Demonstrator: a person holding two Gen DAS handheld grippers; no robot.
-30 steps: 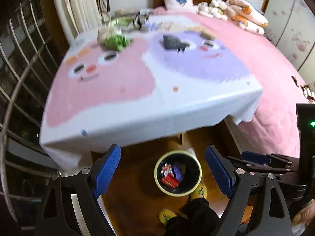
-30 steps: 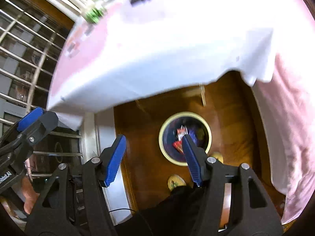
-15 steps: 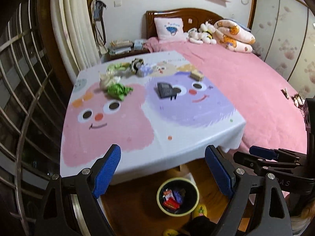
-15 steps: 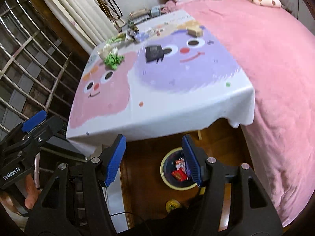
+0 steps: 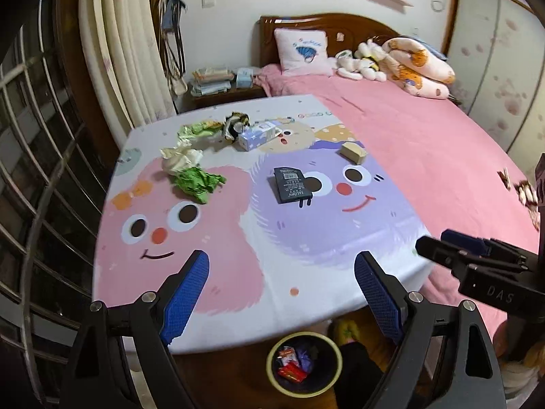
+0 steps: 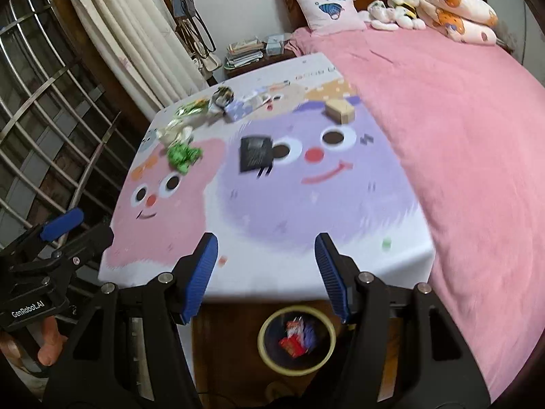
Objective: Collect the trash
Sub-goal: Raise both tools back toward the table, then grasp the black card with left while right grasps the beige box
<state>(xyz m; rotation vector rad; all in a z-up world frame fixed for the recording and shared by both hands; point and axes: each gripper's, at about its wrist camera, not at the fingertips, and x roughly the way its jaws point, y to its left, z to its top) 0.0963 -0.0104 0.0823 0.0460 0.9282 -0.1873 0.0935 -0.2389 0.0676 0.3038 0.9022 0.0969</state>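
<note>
Wrappers [image 5: 293, 366] already lie in the bin [image 5: 304, 363] below both wide, empty grippers, left [image 5: 281, 298] and right [image 6: 266, 274]; ahead, green paper [image 5: 197, 181], black pack [image 5: 290, 184] and more wait.

- The left gripper [image 5: 281, 301], black-armed with blue ribbed pads, hung with its jaws spread wide and nothing between them, above the near edge of a table under a pink-and-purple cartoon-face tablecloth [image 5: 238, 283].
- A crumpled green wrapper [image 5: 197, 182], a cream crumpled wrapper [image 5: 180, 160], a flat black packet [image 5: 291, 184], a tan block [image 5: 352, 152] and a small pale-blue carton [image 5: 257, 135] lay on the cloth.
- A round yellow-rimmed bin [image 5: 304, 368] stood on the floor below, holding red and purple wrappers.
</note>
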